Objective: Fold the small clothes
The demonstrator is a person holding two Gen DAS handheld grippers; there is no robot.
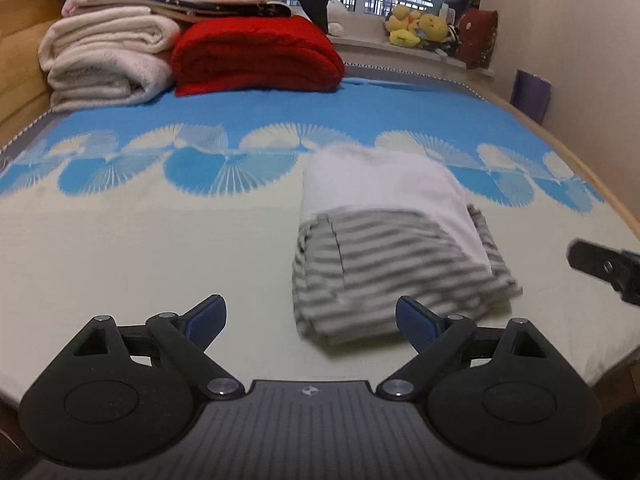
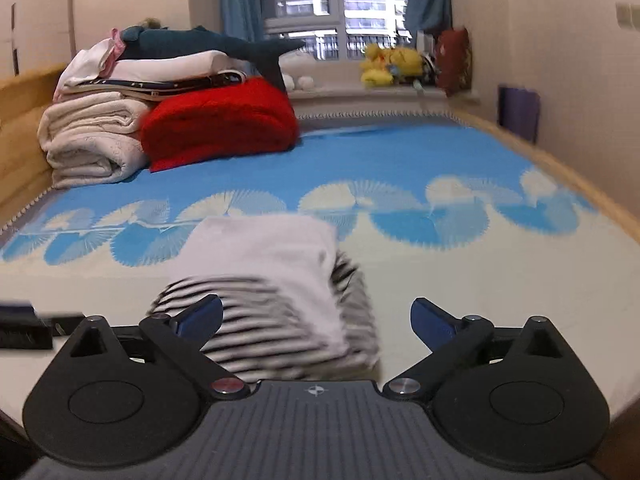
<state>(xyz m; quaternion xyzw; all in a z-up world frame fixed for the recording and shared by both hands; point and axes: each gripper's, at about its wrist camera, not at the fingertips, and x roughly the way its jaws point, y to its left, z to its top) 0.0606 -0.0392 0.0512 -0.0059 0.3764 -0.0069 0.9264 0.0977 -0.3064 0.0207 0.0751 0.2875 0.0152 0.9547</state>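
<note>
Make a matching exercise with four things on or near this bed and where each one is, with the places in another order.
Things:
1. striped garment
2. red blanket
3. yellow plush toys
4. shark plush

Places:
A. on the windowsill
B. on top of the folded pile
C. folded on the cream part of the bed cover, near the tools
D. on the blue part of the cover, beside the cream blankets

Pairs: 1-C, 2-D, 3-A, 4-B
</note>
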